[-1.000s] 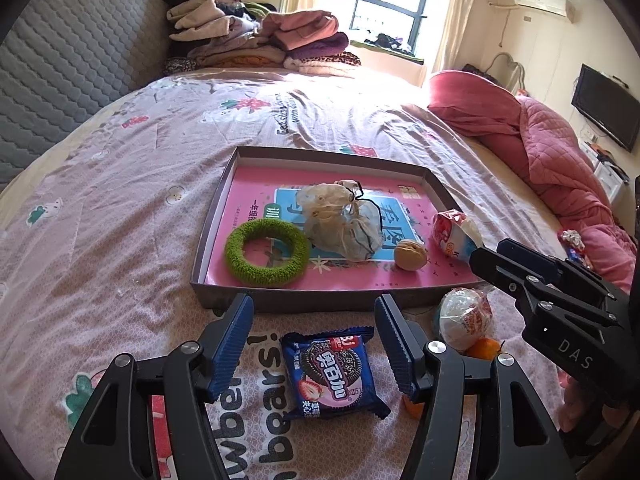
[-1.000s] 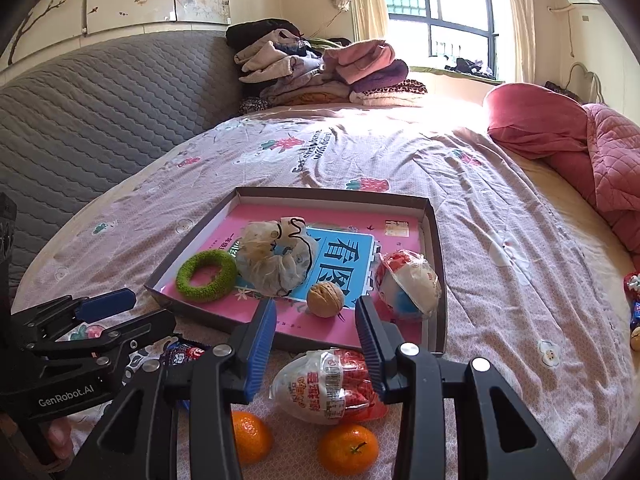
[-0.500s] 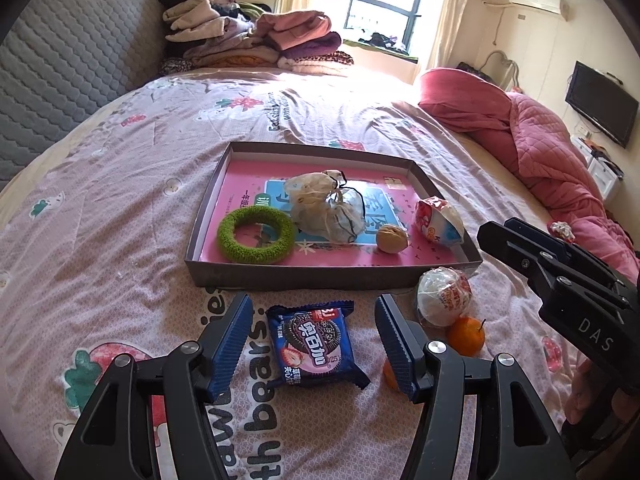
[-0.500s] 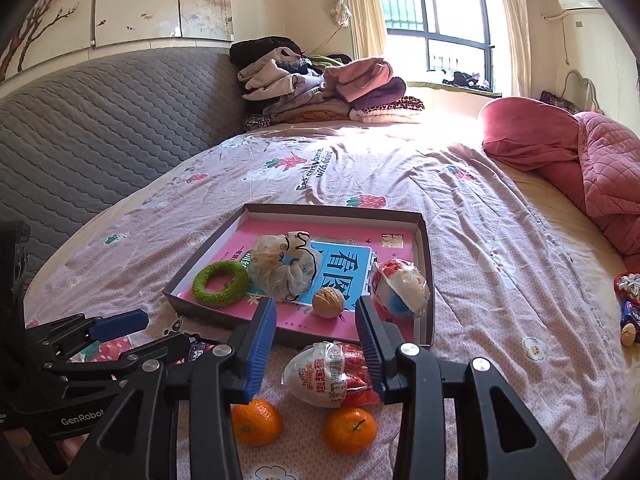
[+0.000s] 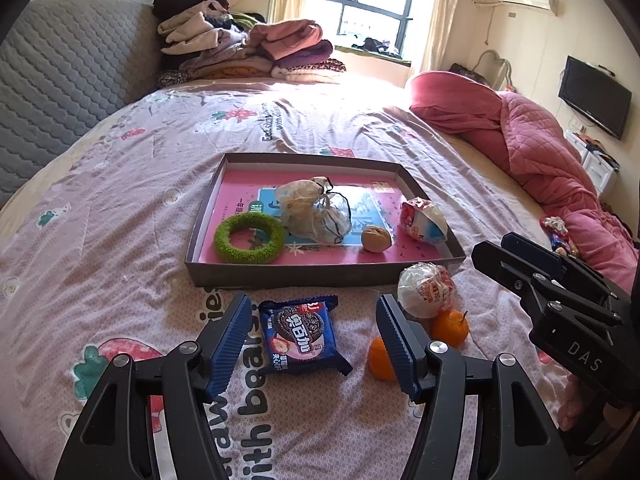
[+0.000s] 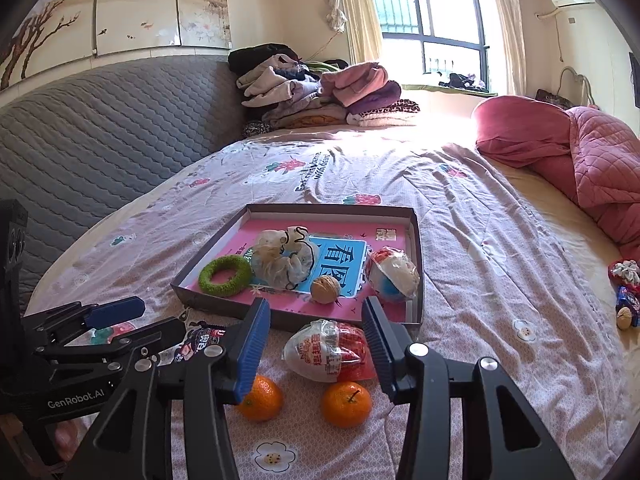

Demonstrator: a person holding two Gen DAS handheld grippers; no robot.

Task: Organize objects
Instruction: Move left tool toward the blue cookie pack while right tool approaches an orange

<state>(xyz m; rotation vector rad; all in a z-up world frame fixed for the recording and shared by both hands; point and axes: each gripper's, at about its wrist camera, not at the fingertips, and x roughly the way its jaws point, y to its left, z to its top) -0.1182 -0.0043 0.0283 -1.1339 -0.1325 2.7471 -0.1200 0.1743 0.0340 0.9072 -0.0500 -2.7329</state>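
A shallow cardboard tray (image 5: 320, 276) (image 6: 216, 304) lies on the bed and holds a green ring (image 5: 249, 238), a gauze pouch (image 5: 316, 212), a walnut (image 5: 375, 239) and a wrapped egg (image 5: 423, 220). In front of it lie a blue cookie packet (image 5: 298, 332), a second wrapped egg (image 6: 328, 350) and two tangerines (image 6: 346, 403) (image 6: 260, 398). My left gripper (image 5: 314, 336) hangs open above the packet, not touching it. My right gripper (image 6: 316, 346) is opening, its jaws either side of the egg in front of the tray without pressing on it.
A pile of folded clothes (image 5: 248, 48) sits at the head of the bed by the grey padded headboard (image 6: 100, 128). A pink quilt (image 5: 540, 148) is bunched at the right. Small wrapped things (image 6: 626, 292) lie near the bed's right edge.
Both grippers have drawn back from the tray and risen a little, so the objects look smaller. The right jaws have spread wider.
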